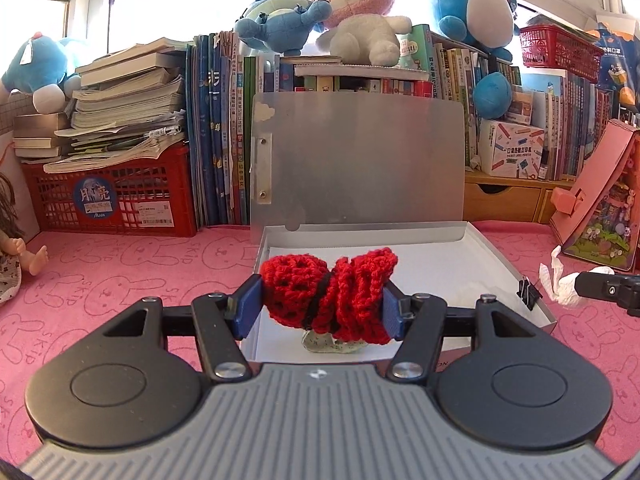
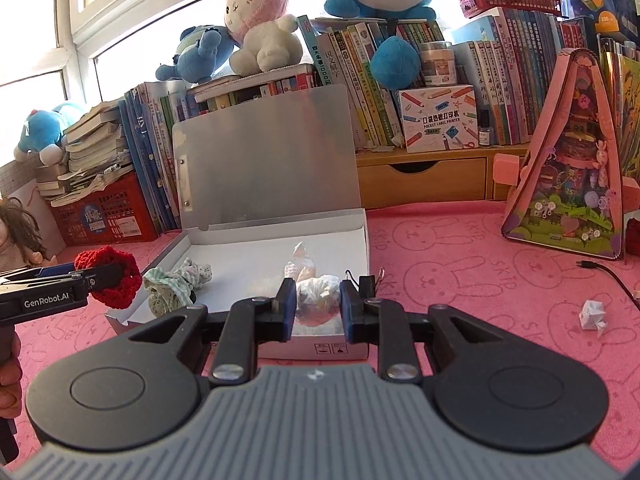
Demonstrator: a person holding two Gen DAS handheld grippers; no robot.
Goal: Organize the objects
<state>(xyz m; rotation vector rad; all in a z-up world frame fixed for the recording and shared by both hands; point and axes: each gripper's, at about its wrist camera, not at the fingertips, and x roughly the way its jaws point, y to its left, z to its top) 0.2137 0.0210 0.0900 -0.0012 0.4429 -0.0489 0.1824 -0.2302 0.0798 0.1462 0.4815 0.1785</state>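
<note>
Left tongs [image 1: 322, 304]: clamped on red crochet piece [image 1: 332, 296], blue pads pressing both ends; held above near part of white box [image 1: 516, 276].
Right tongs [image 2: 318, 306]: closed on crumpled white wad [image 2: 316, 298], held over box's front right corner.
White box: lid [image 1: 360, 156] propped upright against row of books [image 1: 218, 128]; rested on pink bunny-print cloth [image 1: 120, 280].
Inside box: green-and-white fabric scrap [image 2: 176, 286] at left; another pale wad behind the gripped one.
Binder clip [image 1: 528, 292]: clipped on box's right wall.
On cloth, right: small crumpled paper [image 2: 592, 314], black cable [image 2: 612, 276].
Background: plush toys [image 1: 352, 8] atop the books; red crate [image 1: 108, 200] at left.
</note>
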